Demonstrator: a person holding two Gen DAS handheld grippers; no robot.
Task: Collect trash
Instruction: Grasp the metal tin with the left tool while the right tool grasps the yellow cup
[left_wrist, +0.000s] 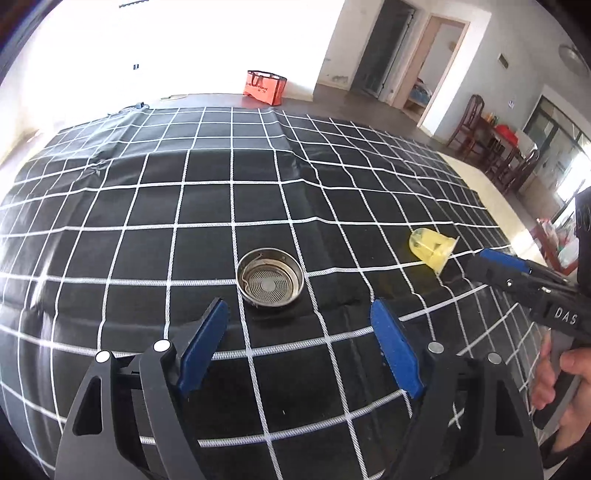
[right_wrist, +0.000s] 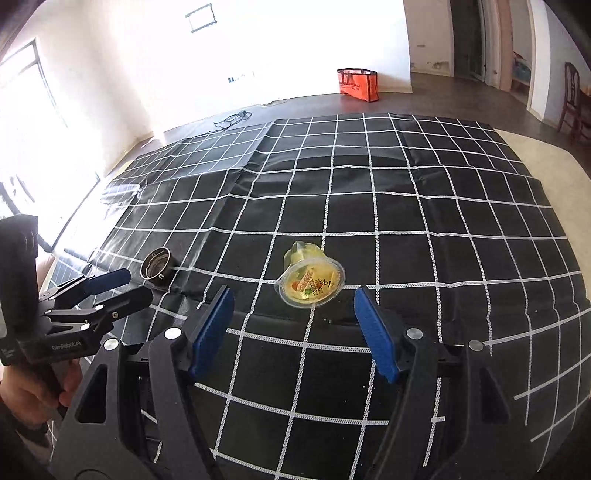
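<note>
Your left gripper (left_wrist: 299, 325) is wide open w/ nothing held, facing the strainer (left_wrist: 270, 277); right gripper (right_wrist: 293, 312) likewise, empty, facing the tipped jelly cup (right_wrist: 312, 275) on the cloth (right_wrist: 443, 206).

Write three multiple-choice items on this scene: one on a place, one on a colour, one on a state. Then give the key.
1. Where does the jelly cup lie?
A. inside the metal strainer
B. on the checked cloth
C. in the orange bag

2. What colour are the gripper pads?
A. blue
B. red
C. white

3. How does the right gripper stand?
A. shut on the cup
B. shut on nothing
C. open

Key: 1 B, the cup lies on its side on the checked cloth, apart from the metal strainer. 2 A, the pads show blue. 3 C, its jaws stand wide apart, holding nothing.
</note>
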